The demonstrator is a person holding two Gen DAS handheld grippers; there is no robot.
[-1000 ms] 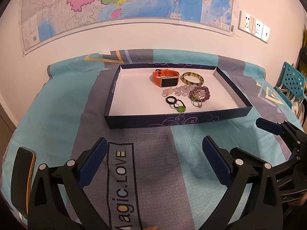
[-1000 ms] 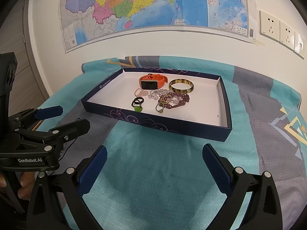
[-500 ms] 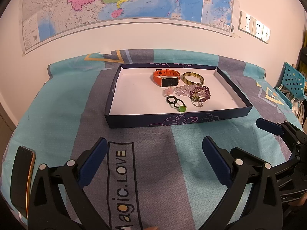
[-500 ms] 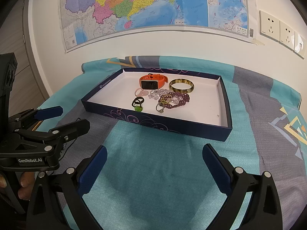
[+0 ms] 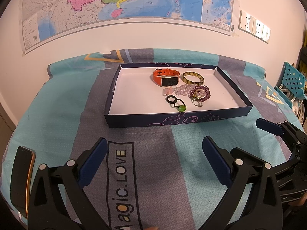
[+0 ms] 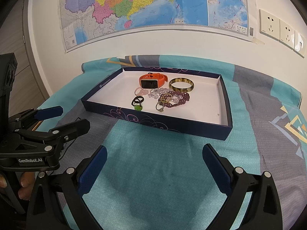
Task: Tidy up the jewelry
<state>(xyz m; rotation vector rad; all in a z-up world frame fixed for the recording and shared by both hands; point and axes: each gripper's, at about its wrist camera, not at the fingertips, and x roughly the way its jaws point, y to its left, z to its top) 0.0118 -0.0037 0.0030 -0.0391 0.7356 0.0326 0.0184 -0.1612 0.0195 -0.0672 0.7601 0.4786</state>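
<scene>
Left gripper (image 5: 153, 161), nearest the front edge of the patterned bedspread (image 5: 57, 118), with its blue-padded fingers spread wide and holding nothing, above the printed "Magic.LOVE" panel (image 5: 120, 184); a dark phone (image 5: 22, 180) lies at the front left edge of the bedspread. Right gripper (image 6: 154, 164), likewise spread wide and holding nothing, over a turquoise stripe near the front edge, just beside the left gripper. Beyond both, toward the middle of the bedspread, a shallow navy tray (image 5: 172, 117) with a white floor carries all the jewelry in its right half. Nearest the tray's front wall: a black ring with a green pendant (image 5: 177, 103) and, to its right, a small metal ring (image 5: 197, 102). Behind these, a pink ring (image 5: 167, 91), a clear crystal bead bracelet (image 5: 182, 90) and a purple bead bracelet (image 5: 200, 94) lie in a touching cluster, gold rings resting on the purple beads. Toward the tray's back wall: an orange smartwatch (image 5: 167, 77) with its screen facing forward and, just beside it on the right, a green-brown bangle (image 5: 192, 77) lying flat. On the wall behind the bedspread, a coloured map (image 6: 153, 7) and white power sockets (image 6: 278, 28)
</scene>
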